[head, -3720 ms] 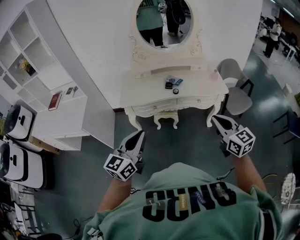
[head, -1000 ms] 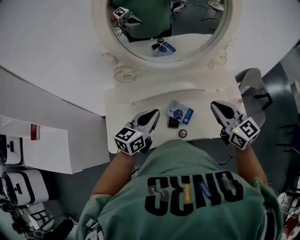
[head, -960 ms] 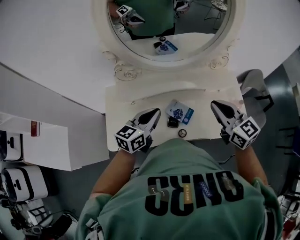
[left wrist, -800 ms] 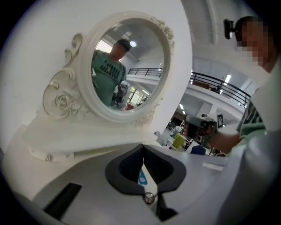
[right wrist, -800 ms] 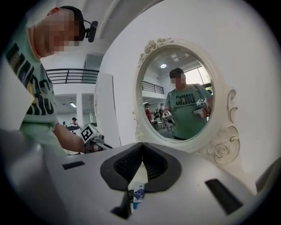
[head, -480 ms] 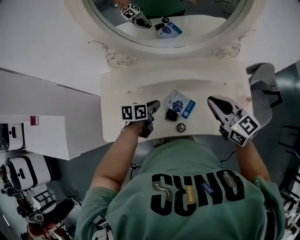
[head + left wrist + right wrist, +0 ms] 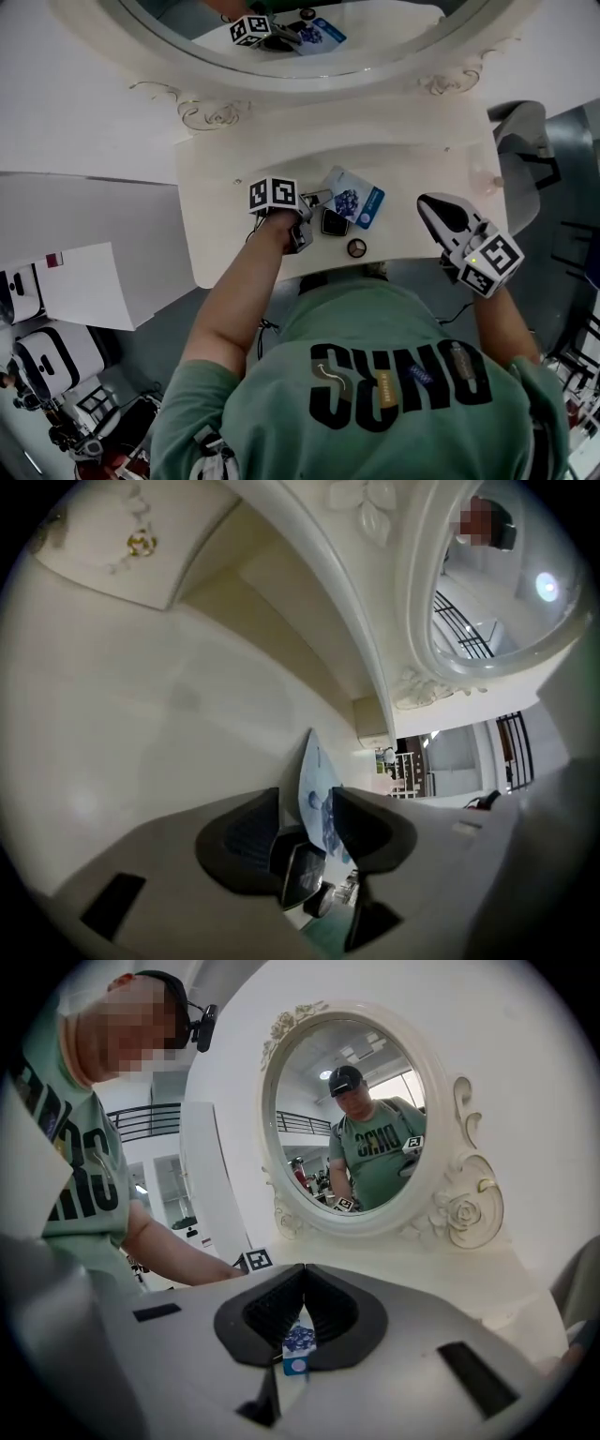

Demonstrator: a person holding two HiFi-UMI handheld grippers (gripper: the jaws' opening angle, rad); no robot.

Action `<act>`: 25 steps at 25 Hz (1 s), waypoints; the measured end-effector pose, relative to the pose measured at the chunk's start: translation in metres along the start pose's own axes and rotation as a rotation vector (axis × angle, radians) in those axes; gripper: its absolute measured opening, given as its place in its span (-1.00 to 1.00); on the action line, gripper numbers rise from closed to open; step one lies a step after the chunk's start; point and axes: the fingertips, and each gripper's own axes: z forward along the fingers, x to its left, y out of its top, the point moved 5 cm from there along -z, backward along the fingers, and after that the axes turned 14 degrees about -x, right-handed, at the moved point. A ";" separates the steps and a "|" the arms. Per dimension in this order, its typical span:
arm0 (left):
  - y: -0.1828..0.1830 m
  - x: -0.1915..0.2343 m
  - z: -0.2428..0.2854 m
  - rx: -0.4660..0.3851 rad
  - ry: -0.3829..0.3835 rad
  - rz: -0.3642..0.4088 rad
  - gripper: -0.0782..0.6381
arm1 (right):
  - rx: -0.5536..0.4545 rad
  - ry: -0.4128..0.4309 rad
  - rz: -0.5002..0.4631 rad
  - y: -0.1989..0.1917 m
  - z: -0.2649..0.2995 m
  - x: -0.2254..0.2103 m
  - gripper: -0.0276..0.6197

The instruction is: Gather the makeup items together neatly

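Cream vanity top (image 7: 422, 159), left gripper (image 7: 314, 216) fingers opening at black compact (image 7: 335, 223), right gripper (image 7: 431, 202) fingers clenched

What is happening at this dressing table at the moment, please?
A person is tidying makeup on a cream dressing table with a gripper in each hand. The left gripper is at the cluster: its jaws are opening, with the blue-and-white packet and black compact showing between them, neither gripped. A small round item lies just beside these. The right gripper hovers shut off to the right, holding nothing.
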 end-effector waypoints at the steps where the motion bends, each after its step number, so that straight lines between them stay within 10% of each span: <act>1: -0.001 -0.001 0.003 0.020 0.006 0.002 -0.30 | 0.001 -0.005 0.000 0.000 -0.001 -0.001 -0.93; 5: -0.007 -0.003 0.008 0.067 0.028 0.024 -0.69 | 0.004 -0.025 -0.004 0.003 -0.006 -0.005 -0.93; 11: 0.002 -0.027 -0.007 0.011 -0.092 -0.036 -0.76 | 0.000 -0.033 -0.011 0.011 -0.007 -0.009 -0.93; 25: 0.111 -0.089 -0.168 -0.502 -0.380 -0.102 -0.76 | -0.039 0.075 -0.092 0.053 0.034 0.019 -0.93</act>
